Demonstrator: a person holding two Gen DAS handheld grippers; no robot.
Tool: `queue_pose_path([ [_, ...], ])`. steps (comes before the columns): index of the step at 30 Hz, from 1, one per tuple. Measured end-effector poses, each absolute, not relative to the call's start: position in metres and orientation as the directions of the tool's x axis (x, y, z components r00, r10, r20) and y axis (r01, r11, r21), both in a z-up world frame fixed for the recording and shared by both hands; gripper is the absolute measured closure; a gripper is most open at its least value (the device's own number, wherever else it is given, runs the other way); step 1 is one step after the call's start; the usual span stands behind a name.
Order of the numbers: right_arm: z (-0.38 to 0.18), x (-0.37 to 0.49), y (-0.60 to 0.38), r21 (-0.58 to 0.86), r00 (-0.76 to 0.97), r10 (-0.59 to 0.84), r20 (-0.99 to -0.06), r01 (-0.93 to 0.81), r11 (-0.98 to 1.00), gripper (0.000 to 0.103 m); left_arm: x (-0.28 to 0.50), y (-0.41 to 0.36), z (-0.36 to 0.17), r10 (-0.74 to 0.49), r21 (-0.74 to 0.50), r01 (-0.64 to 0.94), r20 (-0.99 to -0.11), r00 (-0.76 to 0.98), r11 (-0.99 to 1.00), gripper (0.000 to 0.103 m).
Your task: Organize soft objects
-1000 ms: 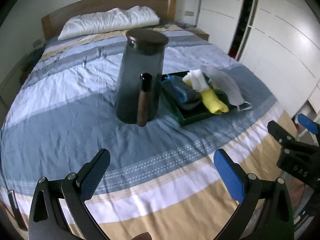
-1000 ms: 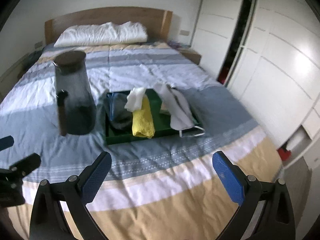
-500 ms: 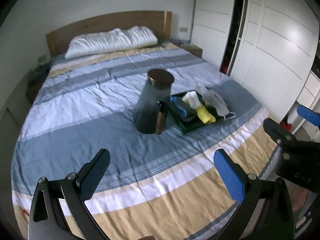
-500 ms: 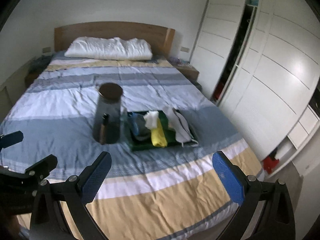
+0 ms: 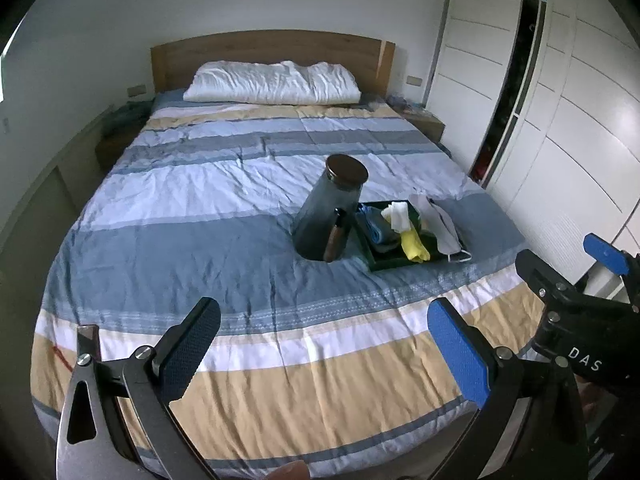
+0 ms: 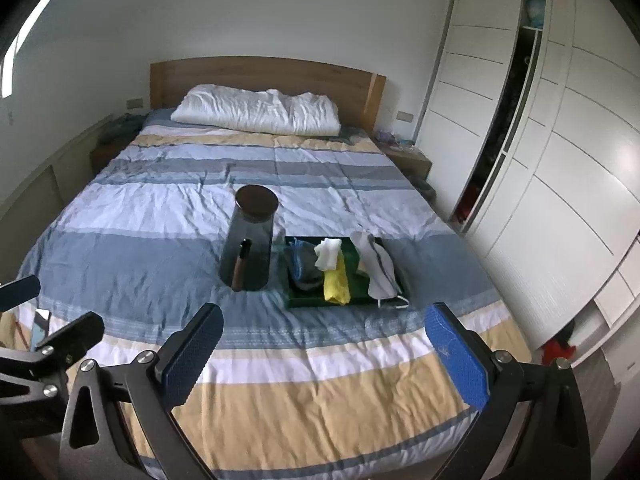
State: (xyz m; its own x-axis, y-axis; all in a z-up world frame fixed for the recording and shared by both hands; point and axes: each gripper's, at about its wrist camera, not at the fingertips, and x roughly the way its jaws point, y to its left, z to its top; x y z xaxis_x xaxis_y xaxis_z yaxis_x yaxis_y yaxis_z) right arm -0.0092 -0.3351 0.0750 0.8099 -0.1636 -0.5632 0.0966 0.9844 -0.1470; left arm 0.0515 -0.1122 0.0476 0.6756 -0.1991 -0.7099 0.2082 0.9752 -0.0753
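A bedroom: a bed [image 5: 240, 216] with a striped blue, white and tan cover fills the middle of both views, a white pillow [image 5: 272, 82] against the wooden headboard [image 5: 272, 46] at top centre, and white wardrobe doors [image 6: 560, 160] down the right side. Right of centre on the cover sits a green tray [image 6: 308, 300] holding the soft things: a blue-grey cloth [image 6: 302, 262] at its left, a white cloth [image 6: 328, 252] lying over a yellow cloth [image 6: 337, 286] in the middle, and a face mask [image 6: 378, 270] draped over its right edge. Just left of the tray stands a dark jar [image 6: 250, 248] with a brown lid. At the bottom of each frame, the left gripper [image 5: 326, 344] and right gripper [image 6: 324, 350] hang spread wide, empty, well short of the tray.
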Motion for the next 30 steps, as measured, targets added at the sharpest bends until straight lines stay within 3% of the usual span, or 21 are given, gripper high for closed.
queue_pose_path([
  [8,0.088,-0.030,-0.337,-0.134,0.823,-0.137,-0.552,0.074,0.988,0.000,0.038,-0.114,0.062,-0.145,-0.016,0.182,-0.680,0.718,0.983,0.001],
  [30,0.100,-0.050,-0.325,-0.139,0.843,-0.125,-0.523,0.061,0.989,0.000,0.012,-0.109,0.097,-0.198,-0.040,0.222,-0.621,0.759,0.974,0.001],
])
